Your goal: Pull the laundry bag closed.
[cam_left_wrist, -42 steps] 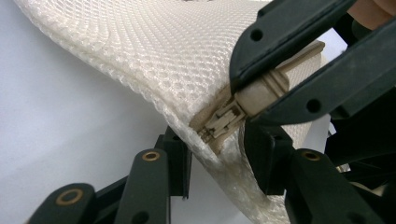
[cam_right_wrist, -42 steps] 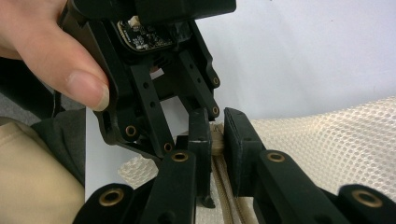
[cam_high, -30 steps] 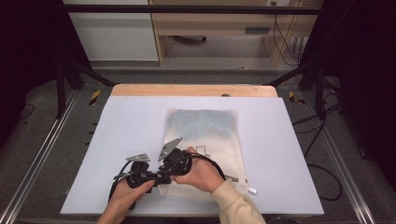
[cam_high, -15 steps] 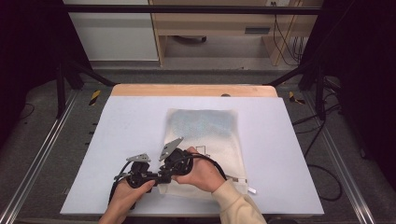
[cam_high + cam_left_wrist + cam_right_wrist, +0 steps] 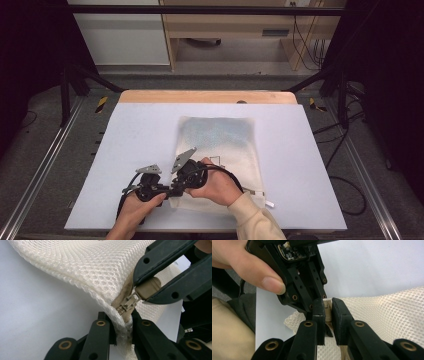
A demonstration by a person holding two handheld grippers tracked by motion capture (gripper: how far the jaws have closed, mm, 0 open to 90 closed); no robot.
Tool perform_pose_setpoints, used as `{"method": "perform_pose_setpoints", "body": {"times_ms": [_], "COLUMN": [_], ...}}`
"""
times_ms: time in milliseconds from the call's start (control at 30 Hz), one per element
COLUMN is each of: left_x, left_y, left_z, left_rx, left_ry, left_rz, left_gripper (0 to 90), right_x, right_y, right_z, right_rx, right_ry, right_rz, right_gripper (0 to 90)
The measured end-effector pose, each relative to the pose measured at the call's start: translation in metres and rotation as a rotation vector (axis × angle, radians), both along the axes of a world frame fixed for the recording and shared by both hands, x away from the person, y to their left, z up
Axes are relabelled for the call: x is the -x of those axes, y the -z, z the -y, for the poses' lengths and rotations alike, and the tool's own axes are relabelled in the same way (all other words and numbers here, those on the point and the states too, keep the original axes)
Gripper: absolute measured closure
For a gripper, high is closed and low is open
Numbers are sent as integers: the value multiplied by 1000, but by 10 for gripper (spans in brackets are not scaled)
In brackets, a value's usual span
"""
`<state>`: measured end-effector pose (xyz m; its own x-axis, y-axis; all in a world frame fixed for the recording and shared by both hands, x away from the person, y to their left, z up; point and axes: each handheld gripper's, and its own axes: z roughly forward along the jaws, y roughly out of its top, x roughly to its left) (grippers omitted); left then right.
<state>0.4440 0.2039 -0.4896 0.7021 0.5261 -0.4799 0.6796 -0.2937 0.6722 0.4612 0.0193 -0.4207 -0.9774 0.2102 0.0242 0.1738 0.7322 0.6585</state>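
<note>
Since the earlier frame almost nothing has shifted: both my hands sit where they were at the near left corner of the mesh bag [image 5: 220, 150], and only my left jaws have just been closing, with the bag's corner between them.

Now my left gripper [image 5: 122, 326] is clamped on the cream mesh at that corner, the netting and its seam squeezed between the two black jaws. Just beyond them the zipper slider [image 5: 126, 305] points up and away from the corner, and its tan pull tab [image 5: 148, 288] is pinched in my right gripper [image 5: 150, 288], which comes in from the upper right in the left gripper view.

In the right gripper view my right jaws [image 5: 326, 315] are closed on that pull tab, with my left gripper's jaws just behind and my left hand [image 5: 244, 265] wrapped over its body.

From the high view the bag lies flat on the white tabletop [image 5: 130, 150], right of centre, its near left corner lifted slightly where both grippers meet.
</note>
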Motion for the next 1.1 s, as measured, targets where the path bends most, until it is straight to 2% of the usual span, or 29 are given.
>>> {"method": "perform_pose_setpoints", "body": {"times_ms": [600,733,1100], "left_x": [1,0,2], "left_y": [-4,-6,-6], "left_z": [0,-4,-1], "left_rx": [-21,-9,-13], "left_ry": [-11,-25,-17], "left_rz": [21,21,24], "left_gripper": [853,853,852], "right_x": [1,-1,-2], "right_y": [2,4,4], "right_z": [3,7,14], "right_rx": [42,65,75], "right_ry": [-2,18,15], "right_rz": [5,9,-4], "right_gripper": [822,822,822]}}
